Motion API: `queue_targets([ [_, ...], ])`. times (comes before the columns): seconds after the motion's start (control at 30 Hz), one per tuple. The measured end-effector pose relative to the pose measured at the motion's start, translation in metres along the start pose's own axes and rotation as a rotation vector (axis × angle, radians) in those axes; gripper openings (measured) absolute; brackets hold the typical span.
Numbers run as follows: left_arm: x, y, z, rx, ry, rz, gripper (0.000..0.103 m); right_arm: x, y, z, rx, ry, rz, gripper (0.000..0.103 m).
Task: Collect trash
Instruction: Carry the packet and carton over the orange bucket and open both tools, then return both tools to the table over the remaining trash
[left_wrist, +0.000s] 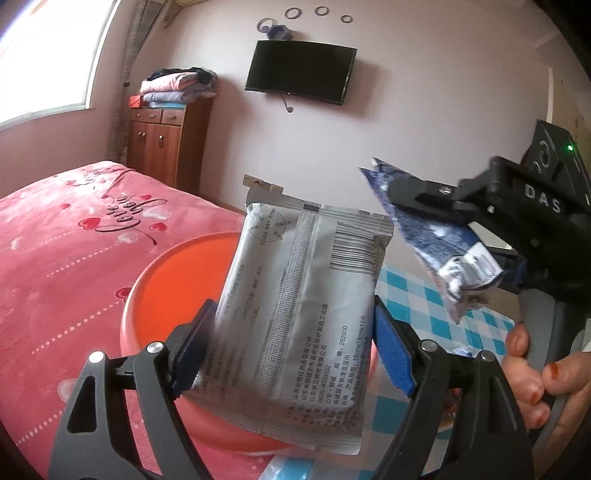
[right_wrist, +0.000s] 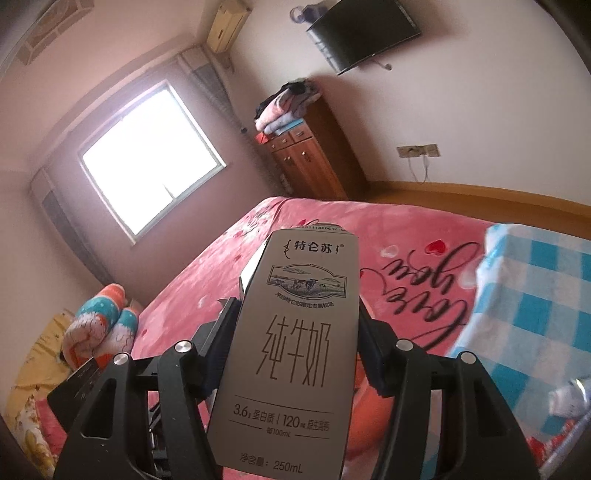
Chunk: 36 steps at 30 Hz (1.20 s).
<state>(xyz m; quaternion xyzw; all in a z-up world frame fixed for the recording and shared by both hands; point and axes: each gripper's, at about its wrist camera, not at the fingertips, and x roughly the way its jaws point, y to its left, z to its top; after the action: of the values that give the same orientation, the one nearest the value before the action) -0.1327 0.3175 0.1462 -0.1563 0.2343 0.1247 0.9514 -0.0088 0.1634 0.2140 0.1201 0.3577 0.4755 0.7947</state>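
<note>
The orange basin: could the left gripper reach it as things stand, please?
Probably yes: the orange basin lies open just beyond the left gripper, with only its held wet-wipes packet in front.

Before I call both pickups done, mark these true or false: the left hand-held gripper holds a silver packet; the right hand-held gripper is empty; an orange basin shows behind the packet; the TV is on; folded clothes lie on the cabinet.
1. The left hand-held gripper holds a silver packet. True.
2. The right hand-held gripper is empty. False: it is shut on a milk carton.
3. An orange basin shows behind the packet. True.
4. The TV is on. False: its screen is dark.
5. Folded clothes lie on the cabinet. True.
</note>
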Motion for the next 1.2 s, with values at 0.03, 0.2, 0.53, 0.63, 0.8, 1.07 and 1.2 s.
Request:
queue_targets([
  [0.03,0.003,0.002,0.000,-0.006,0.006,0.008,0.081,0.008,0.001,0.002,-0.003,0.009,0.005,0.060],
  [0.2,0.010,0.011,-0.002,-0.038,0.030,0.019,0.081,0.038,0.002,0.000,-0.006,0.058,0.010,0.077],
  [0.53,0.018,0.015,-0.005,-0.051,0.038,0.050,0.089,0.016,-0.027,-0.011,0.075,-0.014,-0.032,0.091],
  [0.63,0.016,0.011,-0.006,-0.034,0.028,0.047,0.089,0.001,-0.037,-0.017,0.088,-0.043,-0.077,0.094],
  [0.8,0.012,0.002,-0.007,-0.009,0.022,0.027,0.090,-0.016,-0.056,-0.033,0.098,-0.046,-0.151,0.094],
  [1.07,0.002,-0.016,-0.009,0.021,0.012,-0.005,0.090,-0.047,-0.066,-0.055,0.040,-0.086,-0.278,0.094],
  [1.2,-0.002,-0.027,-0.013,0.030,0.016,-0.029,0.090,-0.061,-0.066,-0.066,0.012,-0.102,-0.326,0.094],
])
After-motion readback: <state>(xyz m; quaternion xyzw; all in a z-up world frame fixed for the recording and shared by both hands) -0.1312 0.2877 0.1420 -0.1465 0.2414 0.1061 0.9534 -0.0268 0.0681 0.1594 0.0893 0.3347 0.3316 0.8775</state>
